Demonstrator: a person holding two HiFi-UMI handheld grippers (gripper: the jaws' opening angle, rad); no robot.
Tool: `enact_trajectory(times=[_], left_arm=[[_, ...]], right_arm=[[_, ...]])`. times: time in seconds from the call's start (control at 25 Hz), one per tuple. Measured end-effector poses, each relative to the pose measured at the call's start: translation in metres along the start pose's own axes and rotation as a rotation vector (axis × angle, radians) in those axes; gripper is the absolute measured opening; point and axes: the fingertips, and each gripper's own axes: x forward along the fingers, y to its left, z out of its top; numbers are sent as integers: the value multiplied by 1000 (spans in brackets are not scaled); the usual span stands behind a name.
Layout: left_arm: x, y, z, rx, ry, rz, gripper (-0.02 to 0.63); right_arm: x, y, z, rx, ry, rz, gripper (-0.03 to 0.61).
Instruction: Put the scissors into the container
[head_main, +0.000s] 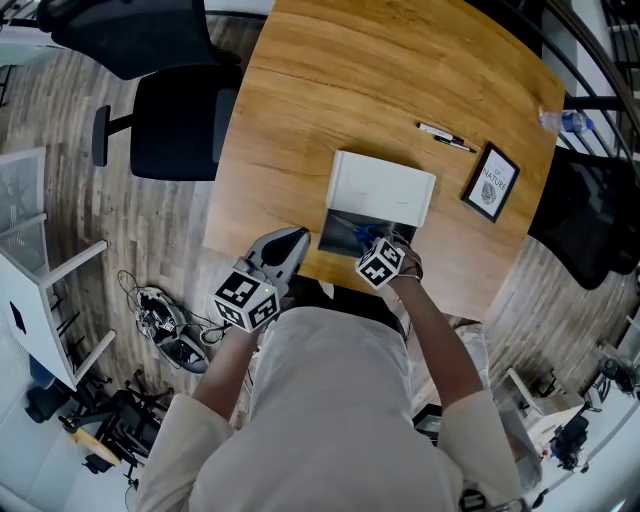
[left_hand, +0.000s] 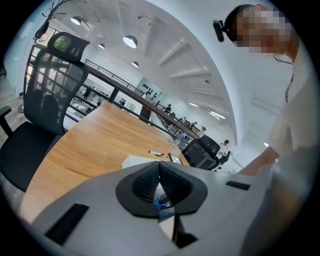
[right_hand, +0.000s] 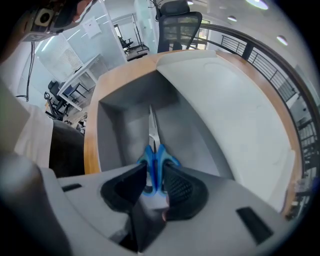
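The scissors (head_main: 360, 237) (right_hand: 154, 150) have blue handles and lie inside the grey well of the white container (head_main: 383, 190) (right_hand: 115, 125), blades pointing away from me. My right gripper (head_main: 375, 243) (right_hand: 155, 172) reaches into the container's near end. Its jaws stand open around the blue handles, with a dark gap showing beside the left pad. My left gripper (head_main: 295, 240) (left_hand: 160, 167) hovers at the table's near edge, just left of the container. Its fingertips meet and hold nothing. The container's lid is folded back toward the far side.
A black pen (head_main: 445, 137) (left_hand: 156, 153) and a small framed card (head_main: 491, 181) lie beyond the container to the right. A water bottle (head_main: 565, 122) stands at the table's far right edge. An office chair (head_main: 175, 125) stands left of the table, with cables (head_main: 160, 315) on the floor.
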Motion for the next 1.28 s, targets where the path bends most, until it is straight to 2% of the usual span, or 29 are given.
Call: enact_trajectory(times=[0.32, 0.52, 0.84, 1.08, 1.28], left_arm=[[-24, 0, -1, 21, -9, -31, -8], [-40, -1, -2, 55, 5, -68, -8], [-52, -9, 1, 135, 46, -150, -8], [-54, -26, 11, 209, 74, -211, -8], [-54, -46, 27, 274, 59, -235, -8]], right_arm=[[-17, 2, 5, 34, -21, -49, 110], [-45, 1, 9, 157, -74, -108, 110], [-117, -8, 18, 374, -238, -239, 109], [-194, -27, 8, 606, -444, -366, 87], [-260, -28, 3, 663, -587, -446, 75]])
